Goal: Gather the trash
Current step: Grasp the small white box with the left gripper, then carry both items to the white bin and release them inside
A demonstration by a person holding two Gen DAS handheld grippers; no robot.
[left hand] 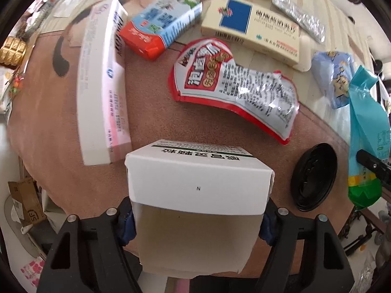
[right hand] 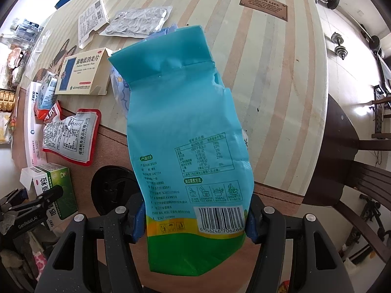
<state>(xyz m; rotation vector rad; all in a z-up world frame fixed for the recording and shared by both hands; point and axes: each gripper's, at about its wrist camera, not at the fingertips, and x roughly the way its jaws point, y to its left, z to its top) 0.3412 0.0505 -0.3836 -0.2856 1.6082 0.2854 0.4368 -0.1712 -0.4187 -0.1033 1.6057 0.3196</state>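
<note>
I see the bench (right hand: 281,78) first: a striped cloth on its far part, a brown mat (left hand: 151,112) nearer me, litter spread across both. The largest piece already in hand is the blue-green bag (right hand: 185,131): my right claw (right hand: 195,222) is closed on its lower end, pads pressing both edges near the barcode, so its long axis runs straight away from the claw, torn mouth farthest out. My left claw (left hand: 198,227) is likewise clamped, on the open-flapped white box (left hand: 195,185), which juts forward off the bench.

Both claws are full, so I judge the next move is to carry these to a bin; none shows in either view, so I cannot tell which way that lies.

What remains sits ahead of the left claw, the nearer of the two: the long pink-white box (left hand: 102,85) to its left, long axis pointing away; the cream box (left hand: 251,29) far across, lying crosswise; the red snack pouch (left hand: 234,88) dead ahead, slanting down to the right; the blue-red carton (left hand: 161,26) beyond; the black lid (left hand: 315,175) just right, between the claws.
</note>
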